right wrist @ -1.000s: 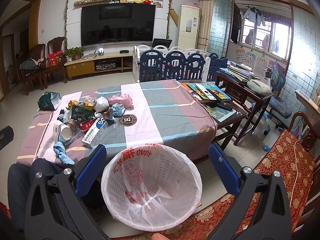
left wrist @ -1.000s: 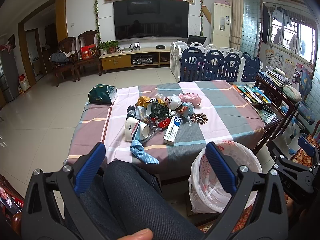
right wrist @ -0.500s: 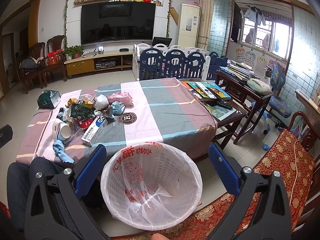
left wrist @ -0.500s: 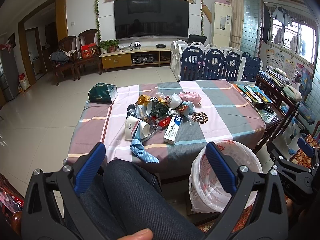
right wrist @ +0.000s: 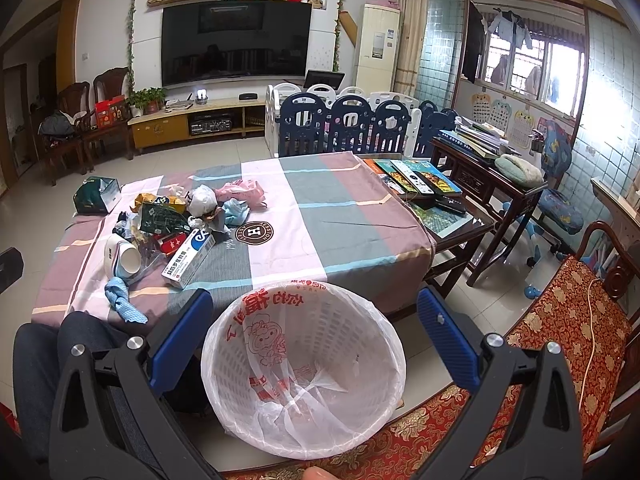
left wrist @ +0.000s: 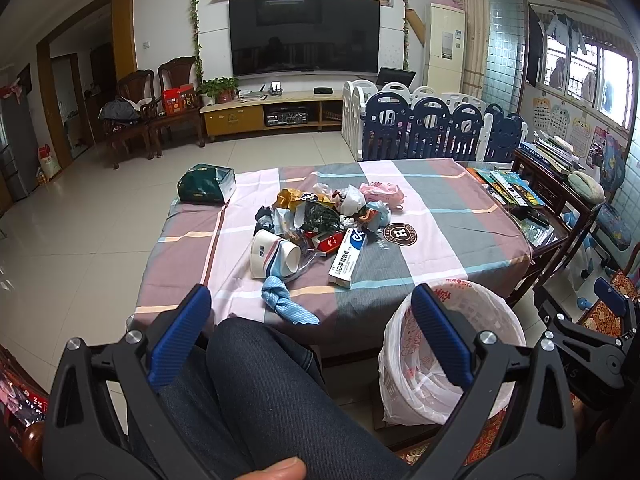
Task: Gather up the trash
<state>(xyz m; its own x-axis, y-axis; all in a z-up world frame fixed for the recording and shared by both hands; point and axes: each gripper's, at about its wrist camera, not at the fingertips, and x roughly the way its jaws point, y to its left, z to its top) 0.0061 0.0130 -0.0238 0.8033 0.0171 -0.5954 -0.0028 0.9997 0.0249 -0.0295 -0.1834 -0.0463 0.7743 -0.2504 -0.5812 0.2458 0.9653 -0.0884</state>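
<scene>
A heap of trash [left wrist: 316, 216] [right wrist: 176, 216] lies on the striped tablecloth: crumpled wrappers, two nested paper cups [left wrist: 274, 254], a toothpaste box [left wrist: 348, 258] [right wrist: 188, 258] and a knotted blue cloth [left wrist: 286, 306] at the near edge. A white basket lined with a plastic bag [right wrist: 304, 368] [left wrist: 448, 352] stands on the floor before the table. My left gripper [left wrist: 312, 320] is open above a person's knee, short of the table. My right gripper [right wrist: 314, 324] is open over the basket, holding nothing.
A green tissue box [left wrist: 206, 188] sits at the table's far left corner. Books [right wrist: 416, 178] cover a dark side table on the right. A red patterned chair cushion [right wrist: 568, 320] is at the right. A playpen fence [left wrist: 432, 128] stands behind the table.
Both grippers have drifted very slightly; the scene sits a touch differently in each view. Nothing on the table has moved and both stay open.
</scene>
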